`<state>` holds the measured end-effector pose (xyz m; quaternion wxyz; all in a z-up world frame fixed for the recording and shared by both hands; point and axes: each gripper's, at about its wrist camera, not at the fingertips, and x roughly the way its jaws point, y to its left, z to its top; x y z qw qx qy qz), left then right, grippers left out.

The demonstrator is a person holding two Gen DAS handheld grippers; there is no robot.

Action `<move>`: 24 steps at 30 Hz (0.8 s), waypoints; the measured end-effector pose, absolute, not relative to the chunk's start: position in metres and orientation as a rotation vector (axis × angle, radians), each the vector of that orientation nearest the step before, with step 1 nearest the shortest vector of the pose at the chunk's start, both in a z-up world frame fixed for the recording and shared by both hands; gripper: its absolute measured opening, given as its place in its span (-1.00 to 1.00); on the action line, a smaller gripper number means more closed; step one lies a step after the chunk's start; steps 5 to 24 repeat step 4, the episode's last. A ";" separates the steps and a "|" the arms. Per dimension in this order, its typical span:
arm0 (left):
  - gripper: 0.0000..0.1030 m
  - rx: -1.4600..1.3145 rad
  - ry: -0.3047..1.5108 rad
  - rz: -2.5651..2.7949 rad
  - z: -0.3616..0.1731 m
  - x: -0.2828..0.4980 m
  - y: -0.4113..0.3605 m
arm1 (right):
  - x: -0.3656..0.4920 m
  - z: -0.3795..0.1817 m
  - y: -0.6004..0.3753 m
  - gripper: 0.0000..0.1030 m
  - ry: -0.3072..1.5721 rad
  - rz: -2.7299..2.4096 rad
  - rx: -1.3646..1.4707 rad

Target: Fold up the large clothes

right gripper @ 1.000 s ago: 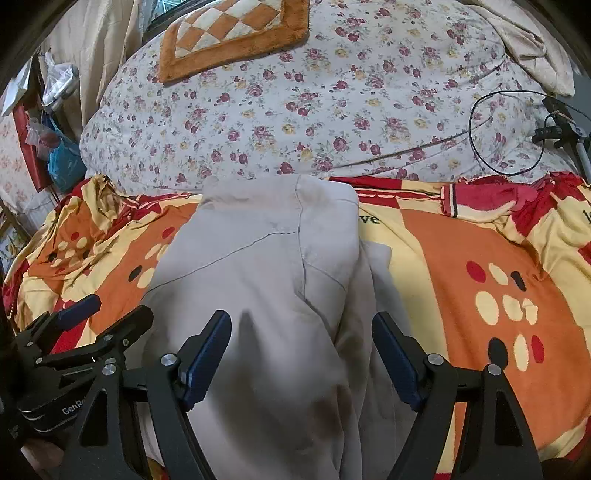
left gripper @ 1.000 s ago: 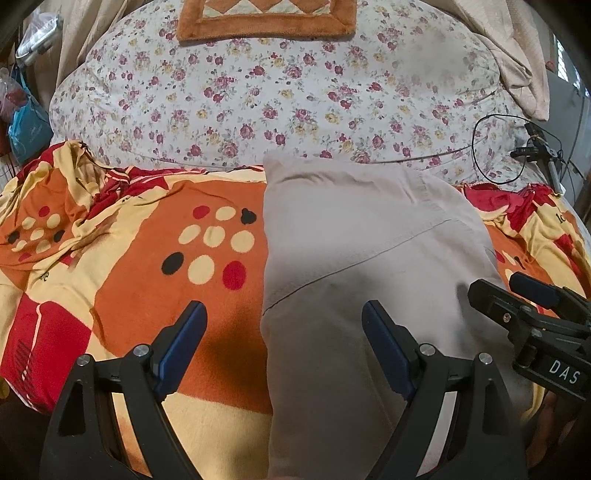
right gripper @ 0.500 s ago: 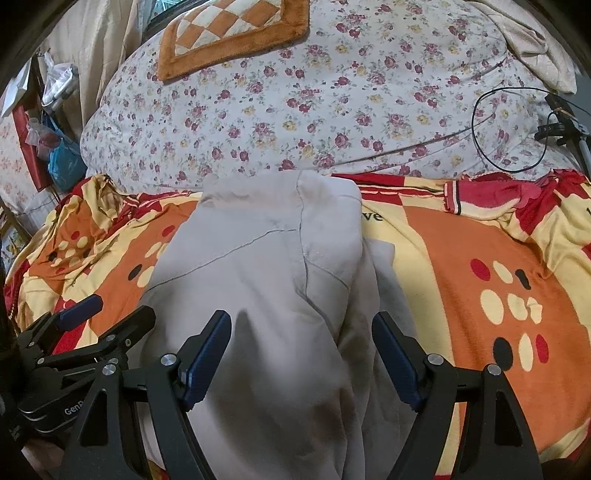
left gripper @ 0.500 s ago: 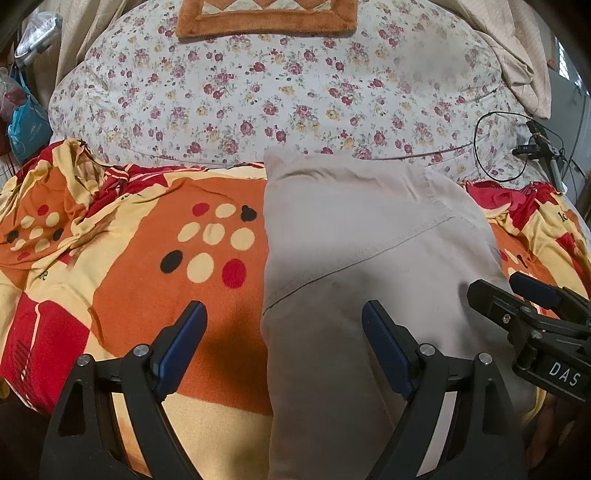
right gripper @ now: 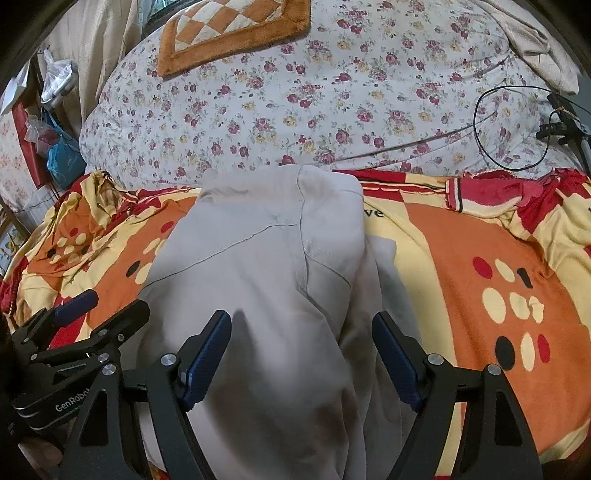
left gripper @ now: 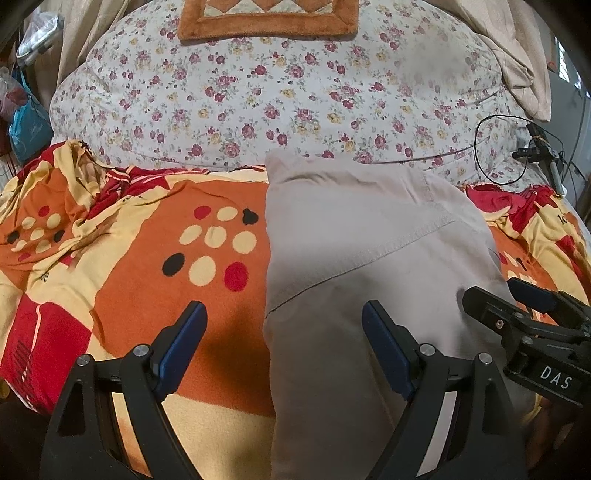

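Observation:
A beige garment [left gripper: 362,236] [right gripper: 258,266] lies folded lengthwise on an orange, red and yellow blanket [left gripper: 129,280] [right gripper: 461,266], running from the near edge to the floral quilt. My left gripper [left gripper: 282,328] hovers open over the garment's left edge, one fingertip above the blanket and one above the cloth. My right gripper [right gripper: 301,339] is open over the garment's right side, where a lower layer sticks out. Nothing is between either pair of fingers. Each gripper shows in the other's view: the right gripper [left gripper: 532,317] and the left gripper [right gripper: 85,317].
A floral quilt [left gripper: 280,96] fills the far half of the bed, with an orange checked cushion [left gripper: 269,18] on it. A black cable loop [left gripper: 498,147] and a small stand [left gripper: 543,155] sit at the far right. Bags [left gripper: 26,122] hang at the left.

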<state>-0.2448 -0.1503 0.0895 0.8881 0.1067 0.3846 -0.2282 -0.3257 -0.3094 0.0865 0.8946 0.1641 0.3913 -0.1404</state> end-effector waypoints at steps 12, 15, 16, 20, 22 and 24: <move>0.67 0.211 0.815 -0.482 0.089 -0.240 -0.148 | -0.325 0.086 -0.309 0.55 0.813 -0.290 0.339; 0.67 0.211 0.815 -0.482 0.089 -0.240 -0.148 | -0.325 0.086 -0.309 0.55 0.813 -0.290 0.339; 0.67 0.211 0.815 -0.482 0.089 -0.240 -0.148 | -0.325 0.086 -0.309 0.55 0.813 -0.290 0.339; 0.67 0.211 0.815 -0.482 0.089 -0.240 -0.148 | -0.325 0.086 -0.309 0.55 0.813 -0.290 0.339; 0.67 0.211 0.815 -0.482 0.089 -0.240 -0.148 | -0.325 0.086 -0.309 0.55 0.813 -0.290 0.339; 0.67 0.211 0.815 -0.482 0.089 -0.240 -0.148 | -0.325 0.086 -0.309 0.55 0.813 -0.290 0.339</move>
